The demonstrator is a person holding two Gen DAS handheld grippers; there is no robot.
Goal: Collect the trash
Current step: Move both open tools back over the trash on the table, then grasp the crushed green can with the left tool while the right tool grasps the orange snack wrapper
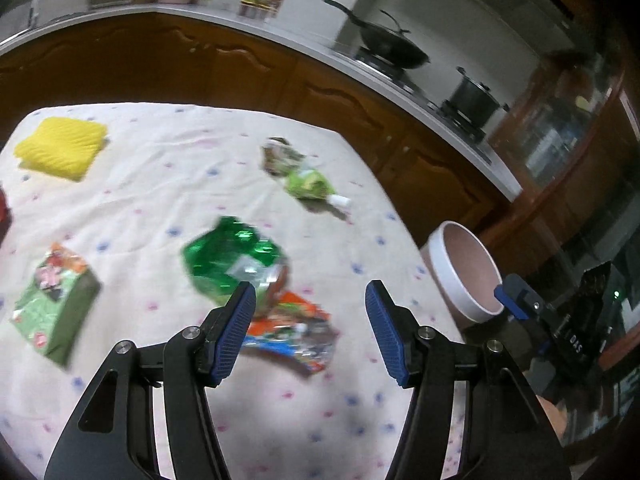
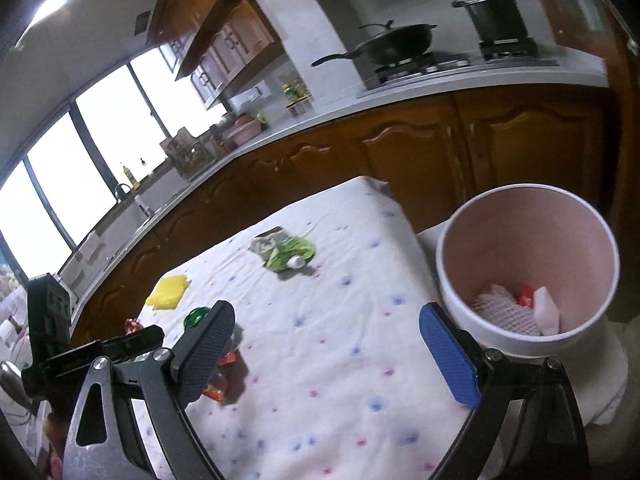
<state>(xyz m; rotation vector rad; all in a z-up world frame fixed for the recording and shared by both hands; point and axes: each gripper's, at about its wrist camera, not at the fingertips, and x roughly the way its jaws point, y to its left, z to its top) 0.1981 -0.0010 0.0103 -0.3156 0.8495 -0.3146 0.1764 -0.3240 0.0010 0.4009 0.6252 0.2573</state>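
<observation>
Tabletop [image 1: 168, 184] under a spotted cloth. Wrappers scattered on it: green foil [image 1: 232, 260] near centre, orange wrapper [image 1: 296, 332] touching it on the near side, light-green wrapper [image 1: 304, 176] farther right, green packet [image 1: 52, 300] at left. Yellow cloth [image 1: 60, 148] far left. Bin [image 2: 528, 264] off the right edge, some trash inside. Left gripper [image 1: 310, 320]: jaws spread, nothing held, above the orange wrapper. Right gripper [image 2: 328, 344]: jaws spread wide, nothing held, beside the bin.

Each claw [image 1: 310, 330] is black, with ribbed blue pads [image 1: 236, 332] and silver screws.
</observation>
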